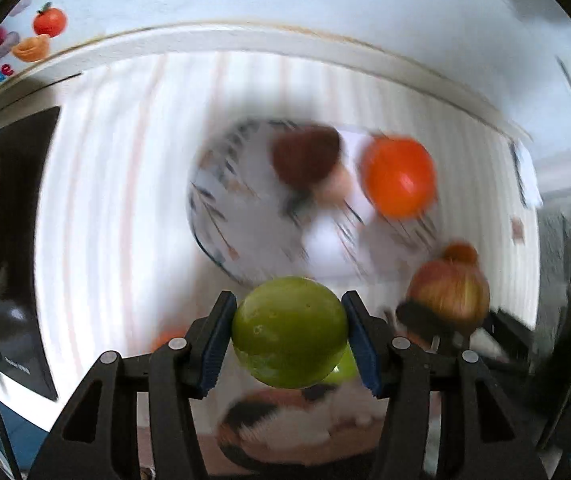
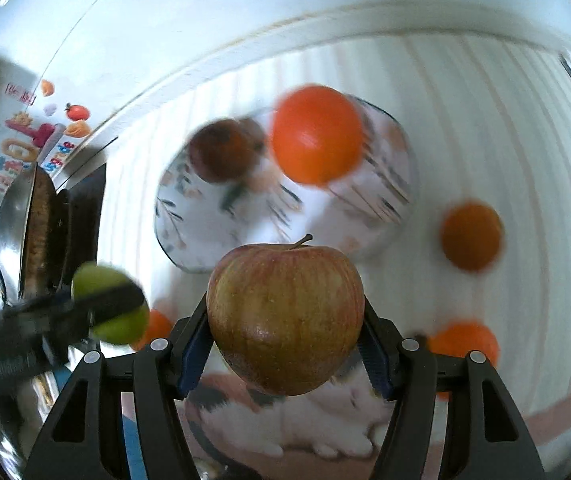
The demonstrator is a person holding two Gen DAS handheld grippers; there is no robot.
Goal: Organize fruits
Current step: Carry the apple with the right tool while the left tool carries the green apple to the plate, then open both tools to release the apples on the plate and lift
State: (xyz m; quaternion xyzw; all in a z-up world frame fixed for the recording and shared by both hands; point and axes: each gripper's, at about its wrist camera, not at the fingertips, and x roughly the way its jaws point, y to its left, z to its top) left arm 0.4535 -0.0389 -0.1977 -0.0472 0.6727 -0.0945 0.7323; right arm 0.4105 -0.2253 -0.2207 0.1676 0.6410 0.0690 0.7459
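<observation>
Left wrist view first: our left claw [image 1: 288, 334] is clenched on a green fruit [image 1: 289, 330], the blue pads pressing its two sides, and we hold it in the air above the white striped worktop [image 1: 105, 208]. Beyond it sits a patterned plate [image 1: 221, 216], blurred, with a dark red fruit [image 1: 305, 158] on it and an orange fruit [image 1: 399, 176] at its right part. To the right of the green fruit we see our other claw carrying a red-yellow apple [image 1: 449, 292], with a small orange thing just behind it that is too blurred to name. Right wrist view: our right claw [image 2: 285, 330] grips the apple [image 2: 285, 318] by its sides, stem up and away from us, lifted clear of the worktop [image 2: 485, 128]. The same plate [image 2: 189, 224] lies beyond, holding the dark red fruit [image 2: 221, 154] and the large orange fruit [image 2: 317, 134]. Off the plate, to the right, an orange [image 2: 471, 234] rests on the worktop, and another orange [image 2: 465, 342] lies nearer us beside the right finger. At the left, the left claw [image 2: 109, 304] holds the green fruit [image 2: 97, 278], with one more orange fruit [image 2: 157, 328] partly hidden beside it. A cat picture [image 2: 285, 416] shows on the surface beneath the apple.
</observation>
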